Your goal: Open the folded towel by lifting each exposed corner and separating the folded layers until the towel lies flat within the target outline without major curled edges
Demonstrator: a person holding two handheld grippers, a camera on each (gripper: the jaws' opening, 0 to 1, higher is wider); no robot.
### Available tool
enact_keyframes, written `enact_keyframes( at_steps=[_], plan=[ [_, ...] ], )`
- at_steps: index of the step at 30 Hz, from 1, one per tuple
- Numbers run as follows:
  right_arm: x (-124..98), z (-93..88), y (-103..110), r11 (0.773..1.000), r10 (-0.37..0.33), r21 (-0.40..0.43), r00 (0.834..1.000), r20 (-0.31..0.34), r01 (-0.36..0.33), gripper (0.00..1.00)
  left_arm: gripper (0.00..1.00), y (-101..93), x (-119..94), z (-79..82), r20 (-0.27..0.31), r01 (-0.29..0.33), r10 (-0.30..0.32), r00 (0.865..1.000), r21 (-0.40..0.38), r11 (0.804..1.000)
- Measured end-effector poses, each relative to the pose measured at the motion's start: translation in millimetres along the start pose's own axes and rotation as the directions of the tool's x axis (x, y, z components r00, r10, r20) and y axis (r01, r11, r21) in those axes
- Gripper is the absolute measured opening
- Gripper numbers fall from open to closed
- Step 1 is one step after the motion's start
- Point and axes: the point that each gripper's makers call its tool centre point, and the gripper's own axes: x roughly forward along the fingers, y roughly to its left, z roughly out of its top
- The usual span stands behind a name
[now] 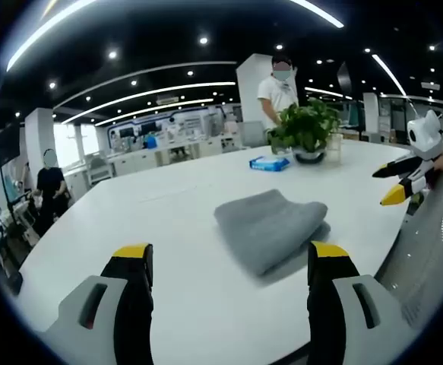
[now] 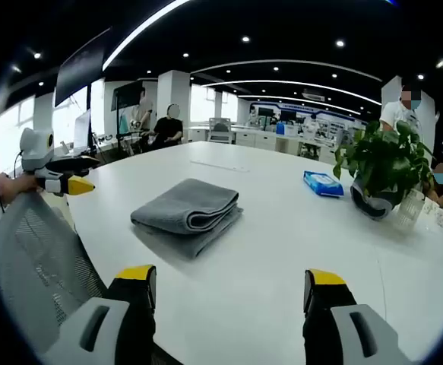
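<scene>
Towel [image 1: 269, 228] — grey, still folded — lies on the white counter [image 1: 168, 220] just ahead of both tongs, left [image 1: 229, 262] and right [image 2: 231, 283], each spread apart and empty. Beyond it, a blue packet [image 2: 324, 183] and potted plant [image 2: 384, 163].

Bright ceiling strip lights [image 1: 145, 95], soft shadows, fisheye bending edges.

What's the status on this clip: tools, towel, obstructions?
Left tool open, right tool open, both short of the towel. Grey towel folded on the white table, untouched. Plant pot and blue packet sit beyond.
</scene>
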Motion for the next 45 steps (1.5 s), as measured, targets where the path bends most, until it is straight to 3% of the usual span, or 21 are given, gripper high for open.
enact_keyframes(
  at_steps=[14,45],
  plan=[
    [-2.3,5.7,-3.4,0.999,-0.021,-0.036,0.999,0.029,0.022,0.78,0.79,-2.7,-0.4,-2.4,-0.017,0.006,-0.005,1.000,0.021,1.000],
    [-0.6,-1.2,-1.0,1.000,0.000,-0.020,1.000,-0.009,0.000,0.77,0.74,-3.6,-1.2,-4.5,-0.036,0.007,-0.007,0.999,0.015,1.000]
  ],
)
